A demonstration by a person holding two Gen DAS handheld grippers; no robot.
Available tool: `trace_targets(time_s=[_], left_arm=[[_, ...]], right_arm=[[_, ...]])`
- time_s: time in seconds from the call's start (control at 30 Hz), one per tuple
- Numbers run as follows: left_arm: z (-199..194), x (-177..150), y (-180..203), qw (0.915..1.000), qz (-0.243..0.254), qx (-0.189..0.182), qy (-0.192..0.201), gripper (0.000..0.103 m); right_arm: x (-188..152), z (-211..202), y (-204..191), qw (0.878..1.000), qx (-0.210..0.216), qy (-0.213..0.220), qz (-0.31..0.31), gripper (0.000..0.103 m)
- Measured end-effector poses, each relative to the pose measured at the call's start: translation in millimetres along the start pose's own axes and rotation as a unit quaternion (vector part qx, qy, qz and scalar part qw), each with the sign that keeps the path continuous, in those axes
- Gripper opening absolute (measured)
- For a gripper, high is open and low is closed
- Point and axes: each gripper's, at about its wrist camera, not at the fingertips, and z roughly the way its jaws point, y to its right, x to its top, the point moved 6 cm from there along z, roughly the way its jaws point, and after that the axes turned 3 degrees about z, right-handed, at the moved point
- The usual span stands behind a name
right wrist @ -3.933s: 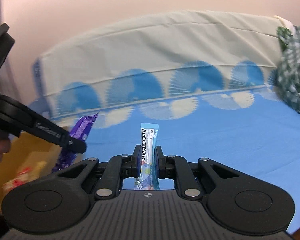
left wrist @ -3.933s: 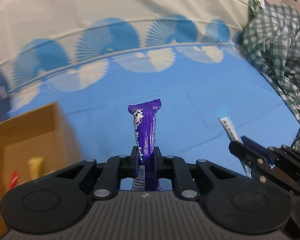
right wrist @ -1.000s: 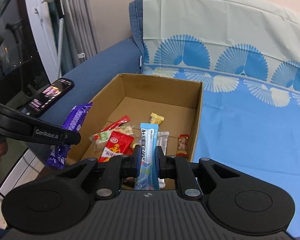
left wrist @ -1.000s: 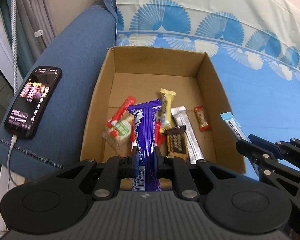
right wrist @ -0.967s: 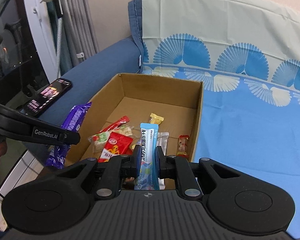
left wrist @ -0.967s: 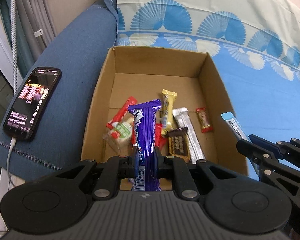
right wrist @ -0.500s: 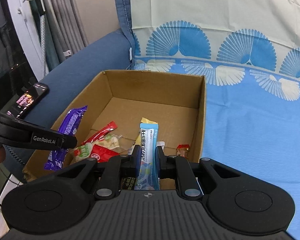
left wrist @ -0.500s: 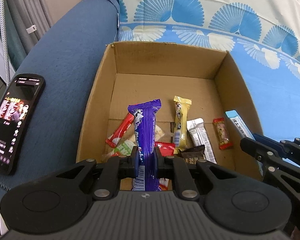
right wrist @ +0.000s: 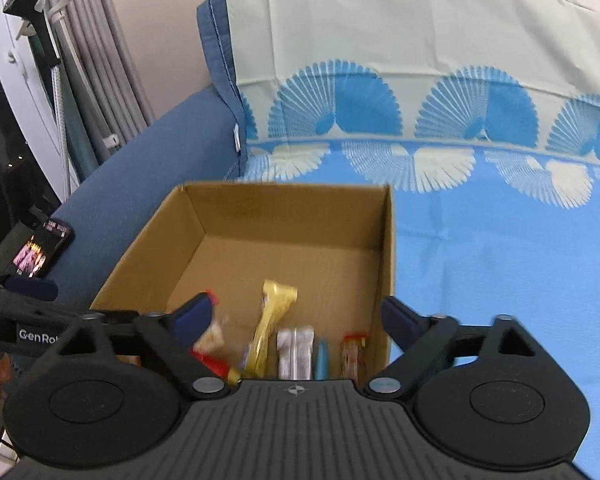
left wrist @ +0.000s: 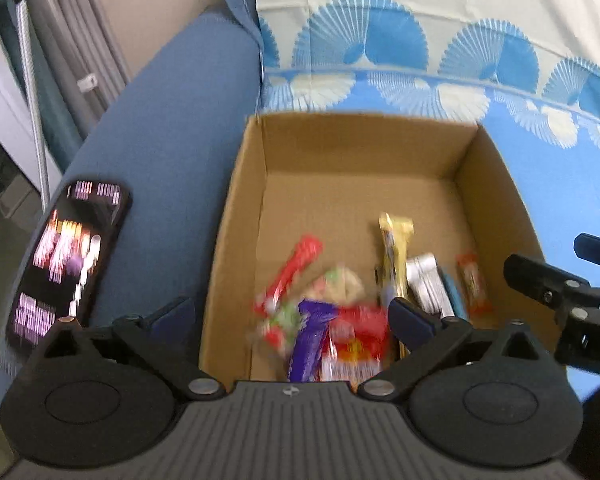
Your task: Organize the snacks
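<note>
An open cardboard box [left wrist: 240,216] [right wrist: 386,248] sits on the blue sofa and holds several snacks. My left gripper [left wrist: 292,316] is open above the box's near left part; the purple chocolate bar [left wrist: 308,344] lies in the box below it, on a red packet [left wrist: 360,340]. My right gripper [right wrist: 298,318] is open above the box's near right part; the thin light-blue stick pack [right wrist: 321,358] [left wrist: 454,296] lies in the box between a silver bar [right wrist: 295,350] and a small red bar [right wrist: 352,350]. A yellow bar [right wrist: 274,320] lies beside them.
A lit phone [left wrist: 66,256] [right wrist: 40,254] lies on the dark blue sofa armrest left of the box. The fan-patterned blue cover [right wrist: 500,240] stretches to the right. Grey curtains [right wrist: 88,80] hang at the far left. The right gripper's body [left wrist: 572,304] shows at the left view's right edge.
Both grippers have opened. The purple bar has dropped from my left gripper into the box, and the light-blue stick pack has dropped from my right gripper into the box.
</note>
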Motion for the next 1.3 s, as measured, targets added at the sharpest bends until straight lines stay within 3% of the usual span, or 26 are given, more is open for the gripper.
trace_targets(time_s=[0.3, 0.6, 0.87, 1.3], left_arm=[[-59, -78, 14, 0.9997, 0.015, -0.002, -0.018, 0.103], [-105, -128, 17, 0.9998, 0.001, 0.02, -0.008, 0.103], [-137, -150, 27, 0.9971, 0.019, 0.065, 0.035, 0.103], [-160, -163, 32, 0.9961, 0.014, 0.066, 0.058, 0.103]], right_arm=[[-69, -77, -23, 0.999, -0.014, -0.045, -0.004, 0.102], [-103, -137, -29, 0.999, -0.034, -0.024, 0.002, 0.102], [-121, -170, -32, 0.999, -0.047, -0.011, -0.004, 0.102], [-128, -202, -30, 0.999, -0.049, 0.023, 0.0, 0.102]])
